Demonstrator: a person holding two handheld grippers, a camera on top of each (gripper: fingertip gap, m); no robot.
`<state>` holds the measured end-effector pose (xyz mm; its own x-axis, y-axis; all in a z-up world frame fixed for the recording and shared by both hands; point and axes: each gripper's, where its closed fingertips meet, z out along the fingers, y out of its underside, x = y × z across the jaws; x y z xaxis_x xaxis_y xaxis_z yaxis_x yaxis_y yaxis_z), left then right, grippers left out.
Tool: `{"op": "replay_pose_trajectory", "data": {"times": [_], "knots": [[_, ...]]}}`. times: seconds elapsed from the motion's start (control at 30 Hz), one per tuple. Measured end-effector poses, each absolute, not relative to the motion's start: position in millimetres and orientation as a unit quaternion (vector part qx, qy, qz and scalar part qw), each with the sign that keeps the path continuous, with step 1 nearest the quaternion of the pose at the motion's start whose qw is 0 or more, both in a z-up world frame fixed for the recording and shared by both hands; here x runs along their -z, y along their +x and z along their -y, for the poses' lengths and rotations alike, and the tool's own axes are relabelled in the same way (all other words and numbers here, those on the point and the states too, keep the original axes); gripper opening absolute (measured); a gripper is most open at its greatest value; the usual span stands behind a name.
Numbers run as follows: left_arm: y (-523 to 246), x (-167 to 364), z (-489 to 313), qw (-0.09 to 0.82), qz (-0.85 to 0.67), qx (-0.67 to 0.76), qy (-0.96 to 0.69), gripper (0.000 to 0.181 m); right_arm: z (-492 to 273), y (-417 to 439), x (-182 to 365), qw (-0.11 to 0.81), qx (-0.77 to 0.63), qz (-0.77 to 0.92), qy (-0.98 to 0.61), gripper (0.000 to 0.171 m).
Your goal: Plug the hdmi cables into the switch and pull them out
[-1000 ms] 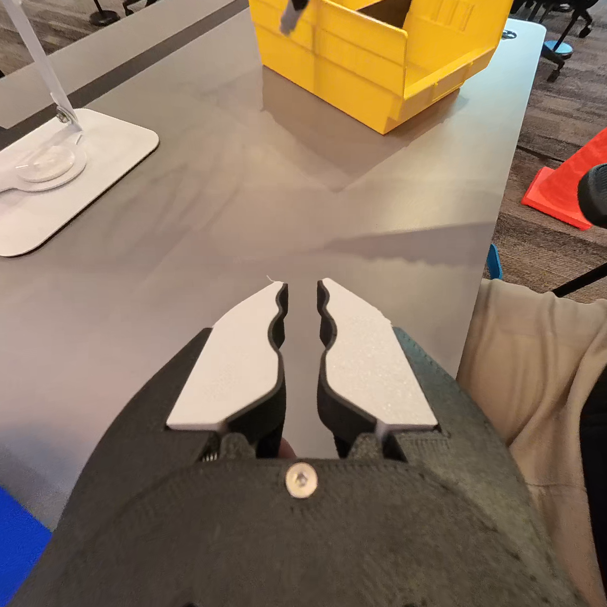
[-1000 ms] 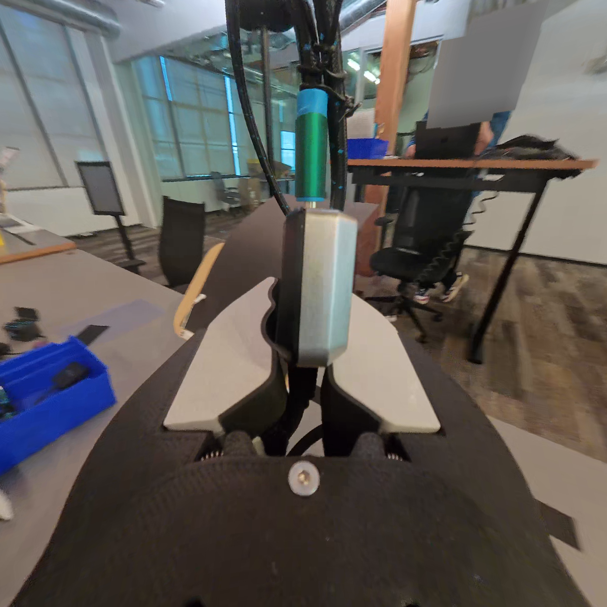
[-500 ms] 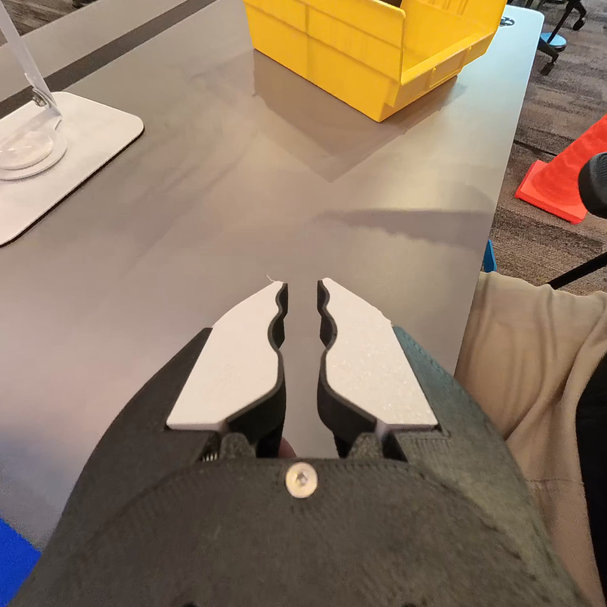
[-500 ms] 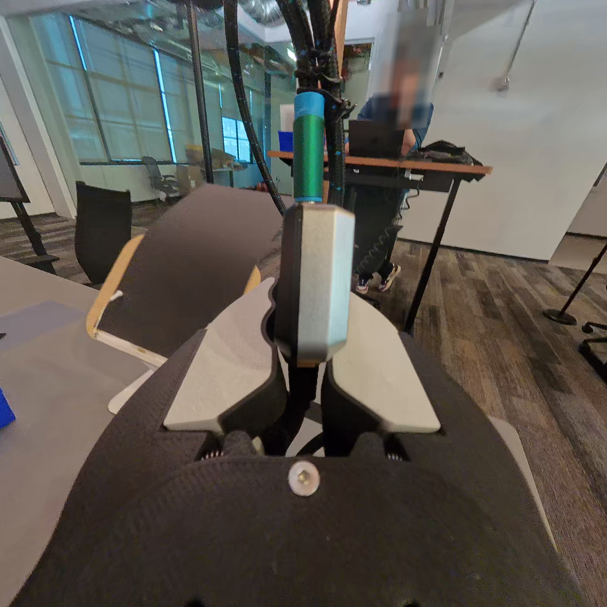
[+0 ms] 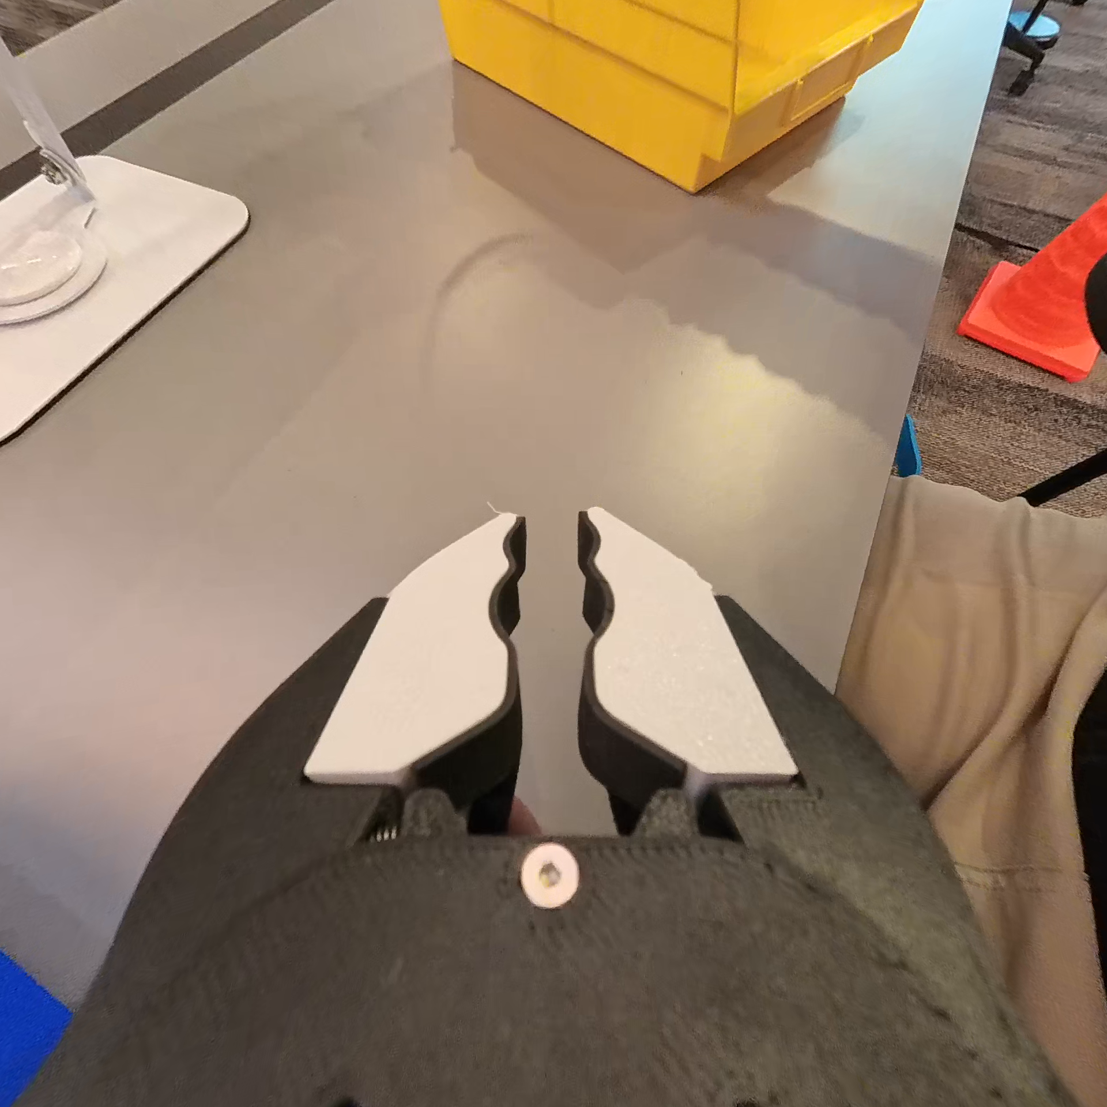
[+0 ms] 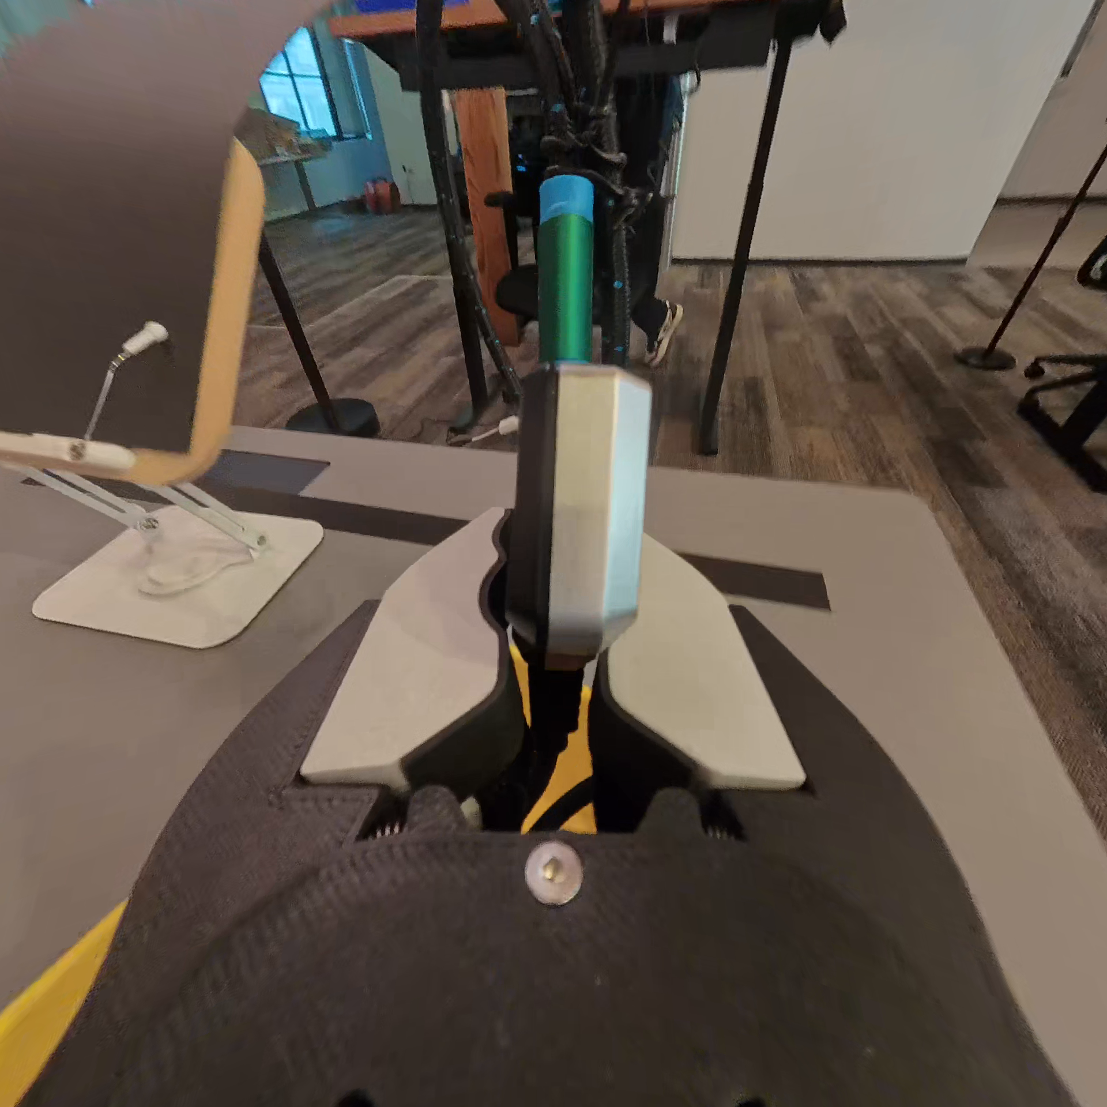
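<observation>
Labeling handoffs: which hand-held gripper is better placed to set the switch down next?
Right. The right hand-held gripper is clamped on the silver switch, cables attached, held above the grey table. The left hand-held gripper holds nothing, jaws slightly apart over bare tabletop near the yellow bin.

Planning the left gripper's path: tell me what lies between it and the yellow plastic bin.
Only bare grey tabletop between left gripper and yellow plastic bin, per the left wrist view.

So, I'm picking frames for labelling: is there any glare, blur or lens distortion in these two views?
Left wrist view: a bright glare patch on the grey table and a soft reflection under the yellow bin; otherwise fairly sharp. Right wrist view: motion blur on the floor, and wide-angle bending of the table edge.
</observation>
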<state>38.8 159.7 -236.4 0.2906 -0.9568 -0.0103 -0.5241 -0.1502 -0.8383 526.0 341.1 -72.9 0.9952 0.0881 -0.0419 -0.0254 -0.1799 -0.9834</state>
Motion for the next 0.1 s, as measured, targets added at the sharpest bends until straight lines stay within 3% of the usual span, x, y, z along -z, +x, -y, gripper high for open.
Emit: {"op": "replay_pose_trajectory", "data": {"times": [0.03,0.1], "knots": [[38.9,237.2,-159.6,0.385,-0.527,0.279,-0.705,0.016,-338.6,528.0,84.2,0.632,-0.050,0.011,-0.773,0.022],[39.1,238.6,-159.5,0.384,-0.527,0.278,-0.705,0.016,-333.9,528.9,103.9,0.619,-0.063,-0.003,-0.783,0.022]]}}
